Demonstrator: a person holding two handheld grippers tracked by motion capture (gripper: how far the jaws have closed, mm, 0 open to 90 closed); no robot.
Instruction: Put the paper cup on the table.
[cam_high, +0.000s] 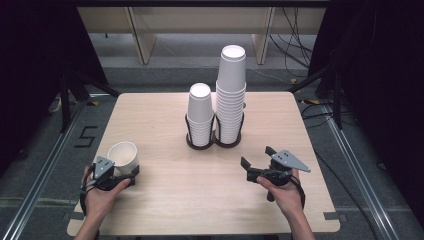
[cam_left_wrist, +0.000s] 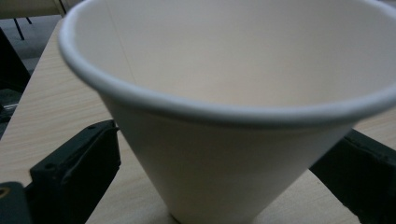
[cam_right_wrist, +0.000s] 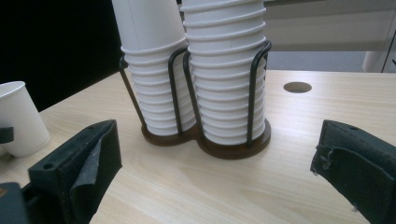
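A single white paper cup (cam_high: 122, 154) stands upright on the wooden table (cam_high: 200, 200) at the front left. My left gripper (cam_high: 119, 170) is around its lower part, one jaw on each side. In the left gripper view the cup (cam_left_wrist: 224, 163) stands between the black jaws, which are spread wide and do not squeeze it. My right gripper (cam_high: 256, 156) rests at the front right, open and empty, pointing toward the cup holder (cam_high: 214, 142). In the right gripper view the right gripper (cam_right_wrist: 218, 130) faces the holder (cam_right_wrist: 233, 149), and the single cup (cam_right_wrist: 18, 119) is at the far left.
A dark double wire holder at the table's middle back holds a shorter stack of white cups (cam_high: 200, 112) and a taller one (cam_high: 231, 95). A round hole (cam_right_wrist: 297, 87) is cut in the tabletop behind the holder. Cables lie on the floor at the back right.
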